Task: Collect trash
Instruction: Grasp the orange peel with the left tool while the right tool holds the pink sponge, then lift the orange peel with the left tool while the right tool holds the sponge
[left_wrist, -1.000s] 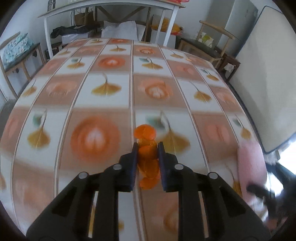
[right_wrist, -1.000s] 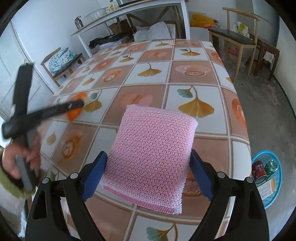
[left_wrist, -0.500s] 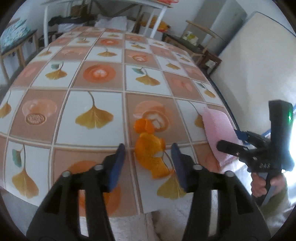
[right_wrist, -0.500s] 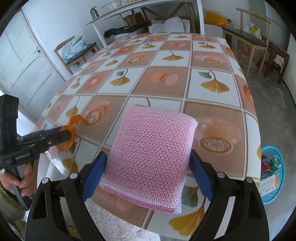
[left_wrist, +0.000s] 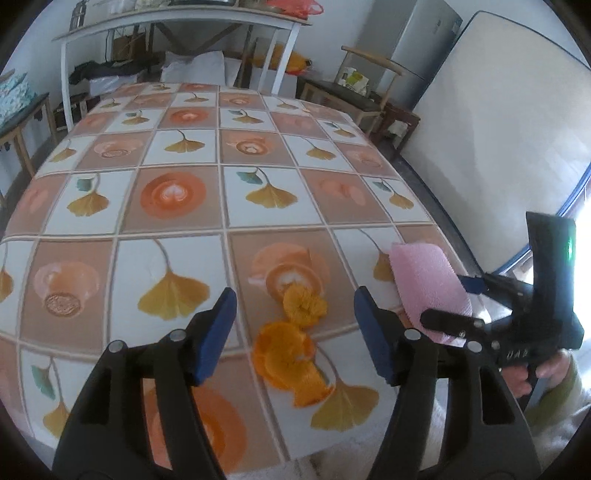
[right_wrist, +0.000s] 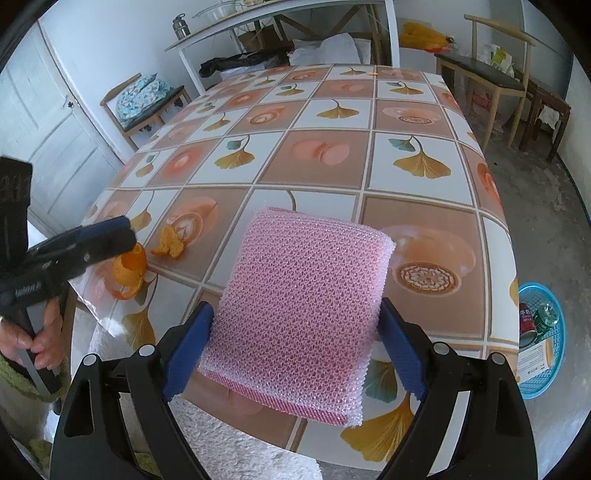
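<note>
Lower centre on the tiled-pattern tablecloth (left_wrist: 177, 206): curled orange peel pieces (left_wrist: 291, 354) uncollected between the opening, empty left gripper (left_wrist: 295, 332); right gripper (right_wrist: 295, 347) clamping a pink mesh sponge (right_wrist: 306, 295); round blue plastic basket (right_wrist: 554, 373) at lower right already holding cans.

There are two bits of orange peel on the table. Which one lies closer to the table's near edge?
The bigger, curled orange peel lies closer to the edge, between the left claw's opening jaws. The smaller peel sits farther in, on the printed coffee cup.

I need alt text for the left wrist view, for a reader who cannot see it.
The left gripper, its blue-padded jaws opening, hovers over curled orange peel pieces lying free near the front edge of a table with a ginkgo-leaf patterned cloth. At right, the right gripper holds a pink mesh sponge.
</note>
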